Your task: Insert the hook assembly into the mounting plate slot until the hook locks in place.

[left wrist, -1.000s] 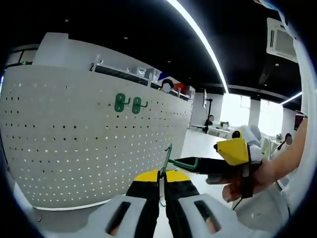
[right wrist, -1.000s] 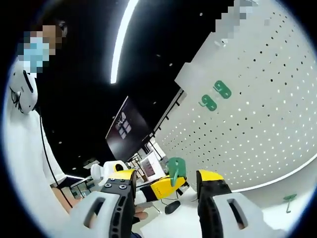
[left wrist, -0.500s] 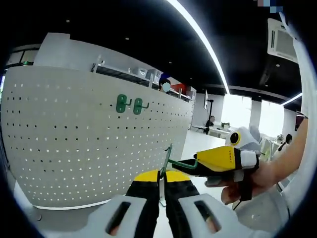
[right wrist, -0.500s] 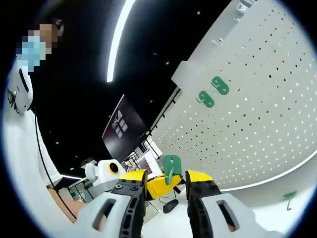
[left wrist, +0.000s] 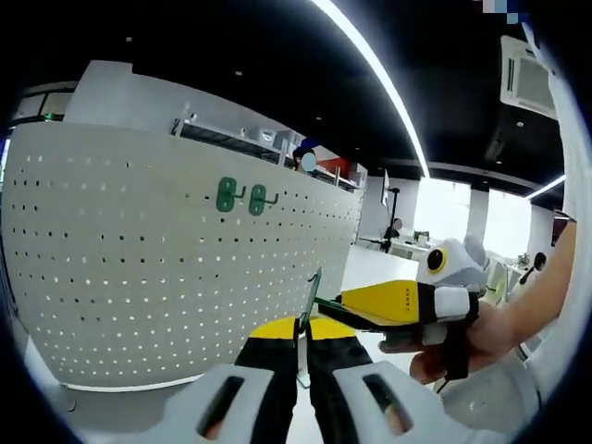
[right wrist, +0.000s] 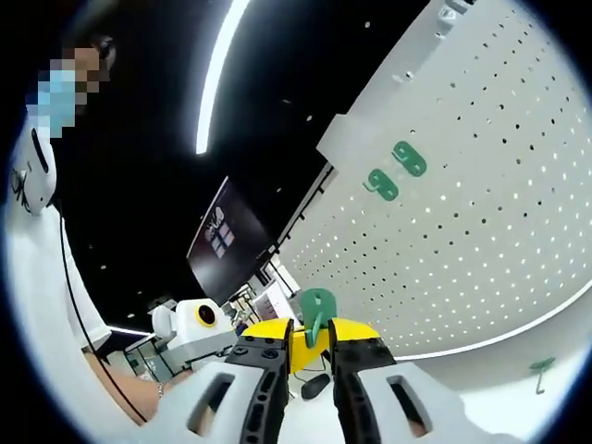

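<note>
The green hook [left wrist: 312, 294] is a thin plate with a bent arm. My left gripper [left wrist: 302, 335] is shut on its lower edge and holds it upright in front of the white perforated mounting plate [left wrist: 120, 268]. My right gripper [left wrist: 335, 308] comes in from the right, its yellow-and-black jaws pressed onto the hook's arm. In the right gripper view the same hook [right wrist: 317, 308] stands between the right gripper [right wrist: 312, 340] jaws, which have drawn in against it. The mounting plate [right wrist: 481, 250] lies beyond.
Two green hooks [left wrist: 240, 195] hang side by side high on the mounting plate, also seen as hooks [right wrist: 396, 170]. A loose green hook [right wrist: 541, 367] lies on the white surface below the plate. A person in white [right wrist: 37, 277] stands at the left; a hand [left wrist: 481, 338] holds the right gripper.
The right gripper's jaws have narrowed from wide apart to tight around the green hook. It has also slid left along the hook's arm toward the left gripper. The left gripper has held still.
</note>
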Tool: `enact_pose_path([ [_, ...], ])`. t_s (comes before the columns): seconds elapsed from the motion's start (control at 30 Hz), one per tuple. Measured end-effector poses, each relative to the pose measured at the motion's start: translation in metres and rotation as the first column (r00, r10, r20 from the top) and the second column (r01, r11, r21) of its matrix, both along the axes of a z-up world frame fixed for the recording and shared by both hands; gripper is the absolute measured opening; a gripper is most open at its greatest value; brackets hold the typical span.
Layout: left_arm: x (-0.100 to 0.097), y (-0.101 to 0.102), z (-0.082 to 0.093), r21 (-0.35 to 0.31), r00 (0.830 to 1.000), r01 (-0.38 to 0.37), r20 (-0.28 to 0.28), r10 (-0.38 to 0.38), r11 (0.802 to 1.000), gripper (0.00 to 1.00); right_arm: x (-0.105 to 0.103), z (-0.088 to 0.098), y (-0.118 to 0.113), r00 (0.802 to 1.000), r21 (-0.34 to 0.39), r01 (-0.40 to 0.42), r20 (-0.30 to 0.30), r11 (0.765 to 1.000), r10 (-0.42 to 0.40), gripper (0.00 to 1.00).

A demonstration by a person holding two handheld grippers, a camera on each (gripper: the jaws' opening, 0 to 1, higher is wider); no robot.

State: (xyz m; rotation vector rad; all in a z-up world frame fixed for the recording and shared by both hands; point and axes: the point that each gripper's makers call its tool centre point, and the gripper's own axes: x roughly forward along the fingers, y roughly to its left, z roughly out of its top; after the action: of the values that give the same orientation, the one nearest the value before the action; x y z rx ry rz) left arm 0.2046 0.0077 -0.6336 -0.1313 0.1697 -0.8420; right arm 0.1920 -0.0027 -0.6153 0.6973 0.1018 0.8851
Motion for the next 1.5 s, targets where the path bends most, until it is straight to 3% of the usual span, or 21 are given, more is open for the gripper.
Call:
enact_pose_path([
  [0.3,-0.001,-0.002,0.001,-0.034,1.000,0.003,-0.021,-0.004,0.999,0.01,0.005,-0.002,0.001,1.000,-0.018,0.023,-0.003,1.000,-0.023,0.08],
  [0.73,0.000,0.002,-0.004,-0.034,0.999,-0.019,-0.035,0.018,0.999,0.01,0.008,-0.005,0.005,0.999,-0.013,0.023,-0.032,1.000,-0.023,0.05],
  [1.0,0.001,0.002,-0.006,-0.029,0.999,-0.029,-0.035,0.028,0.999,0.01,0.010,-0.008,0.003,0.996,0.018,0.042,-0.080,0.999,-0.041,0.04],
  [1.5,0.001,0.002,-0.009,-0.019,0.999,-0.044,-0.032,0.043,0.999,0.01,0.012,-0.012,0.003,0.992,-0.010,0.067,-0.107,0.998,-0.067,0.01],
])
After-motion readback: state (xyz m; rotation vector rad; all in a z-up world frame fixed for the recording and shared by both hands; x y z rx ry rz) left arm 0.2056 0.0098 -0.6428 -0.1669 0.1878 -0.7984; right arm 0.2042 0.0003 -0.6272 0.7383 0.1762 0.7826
